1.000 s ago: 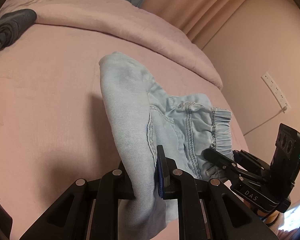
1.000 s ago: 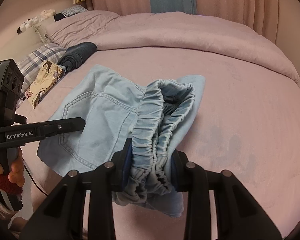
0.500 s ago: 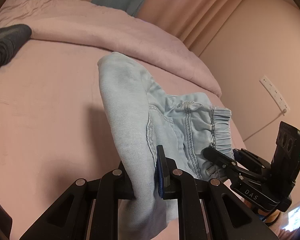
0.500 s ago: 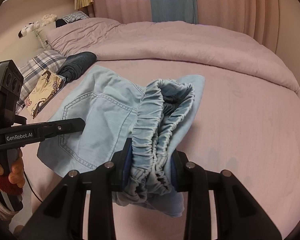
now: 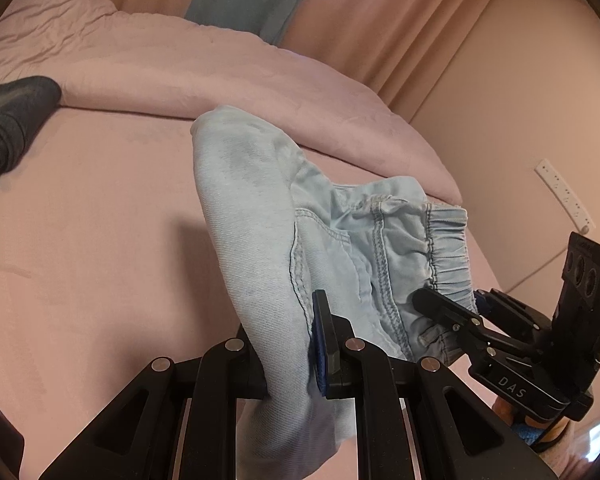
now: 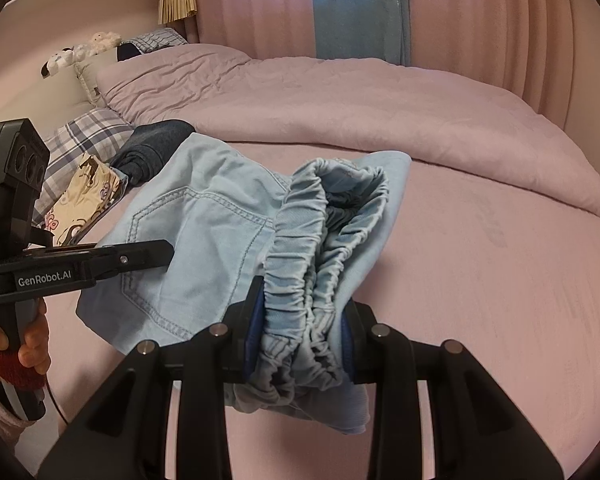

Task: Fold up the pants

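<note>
left gripper [image 5: 290, 344]: pinching a folded edge of the pants [image 5: 260, 216]
right gripper [image 6: 300, 320]: clamped on the bunched elastic waistband [image 6: 300, 248]
pants: light blue, held between both above the pink bed [image 6: 480, 280]

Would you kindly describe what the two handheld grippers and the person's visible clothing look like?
Both are matte black with angular, cut-out fingers, silver bolts and blue pads. The left gripper is lettered "GenRobot.AI"; its boxy black top has three round lenses, and a thin dark cable hangs below its handle. The right gripper reads "DAS" and shows a small green light. A dark red knitted cuff shows at the left hand.
</note>
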